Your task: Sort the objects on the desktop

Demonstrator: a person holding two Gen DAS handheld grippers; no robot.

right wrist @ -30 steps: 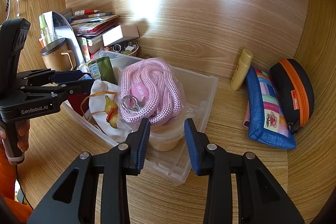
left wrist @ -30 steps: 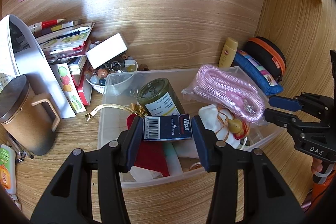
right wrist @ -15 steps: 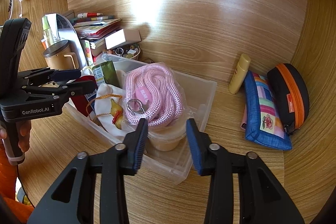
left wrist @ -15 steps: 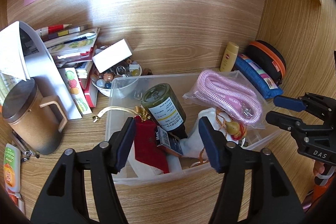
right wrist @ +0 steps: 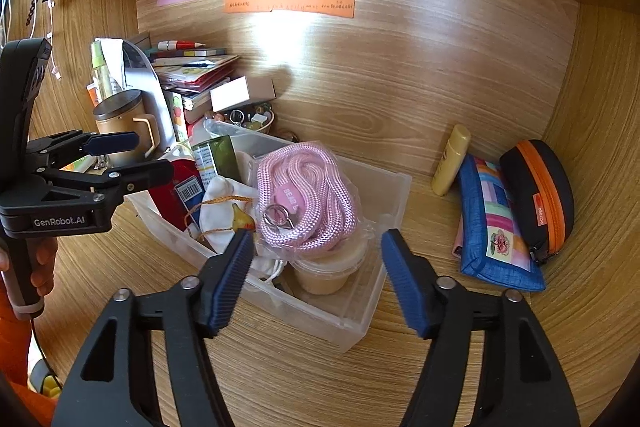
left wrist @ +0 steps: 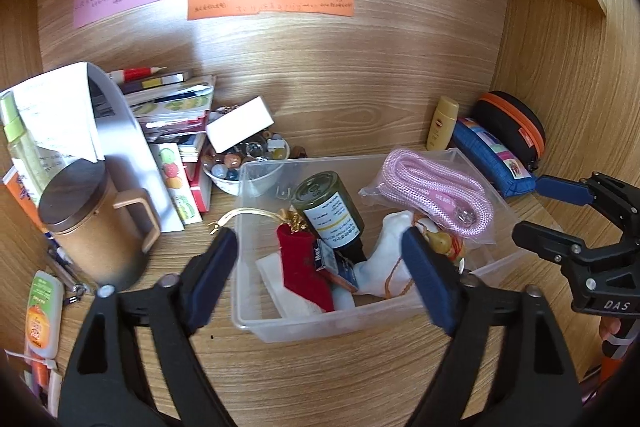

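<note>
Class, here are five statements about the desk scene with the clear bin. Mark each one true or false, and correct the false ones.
1. The pink rope lies in the clear plastic bin. True.
2. The left gripper is clamped on the small blue box. False: its jaws are opening with nothing pressed between them; the box lies in the bin.
3. The yellow bottle stands outside the bin, next to the blue pouch. True.
4. The brown mug stands inside the bin. False: it stands on the desk, left of the bin.
5. The right gripper holds the rope. False: its jaws are opening and grip nothing.
</note>
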